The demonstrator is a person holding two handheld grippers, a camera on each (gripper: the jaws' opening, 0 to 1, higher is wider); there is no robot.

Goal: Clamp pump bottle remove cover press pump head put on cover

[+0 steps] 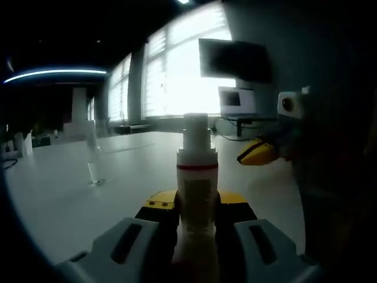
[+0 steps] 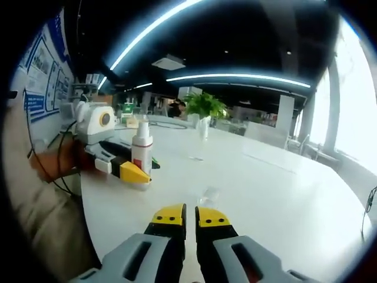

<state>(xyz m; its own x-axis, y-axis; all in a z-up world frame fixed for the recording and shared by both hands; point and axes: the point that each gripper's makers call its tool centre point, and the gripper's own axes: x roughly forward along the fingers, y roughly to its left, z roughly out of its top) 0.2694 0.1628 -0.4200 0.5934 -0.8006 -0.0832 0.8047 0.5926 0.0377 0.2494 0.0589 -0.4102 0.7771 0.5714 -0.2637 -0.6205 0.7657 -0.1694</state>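
Pump bottle [image 1: 197, 194] stands upright on the white surface [image 1: 70, 194], pinched betw. the jaws of the left tool [image 1: 197, 215], right in front of that tool's camera. Red band below the collar; pump head [image 1: 195, 131] bare on top, no cover on it. In the right gripper view the same bottle [image 2: 141, 154] sits well ahead and off to the left of the right tool [image 2: 189, 219], w/ the left tool [image 2: 126, 168] clamped round its lower body.

Clear cover [image 1: 93, 162] stands on the surface ahead-left of the left tool, well apart from the bottle. Prob. the same piece as the small clear thing [image 2: 207, 196] just ahead of the right tool's tips, but too faint to be sure.

Right tool: jaws pressed together, nothing betw. them. From the left gripper view it [image 1: 259, 152] hovers to the right of the pump head, apart from it.

Step, as I read it: clamp done, cover off, so pump press is in hand or just done; can't tell which. If not yet pressed, right tool needs to come over the head and push straight down while left keeps the bottle steady. If done, right must spread, take the cover and seat it squarely over the head.
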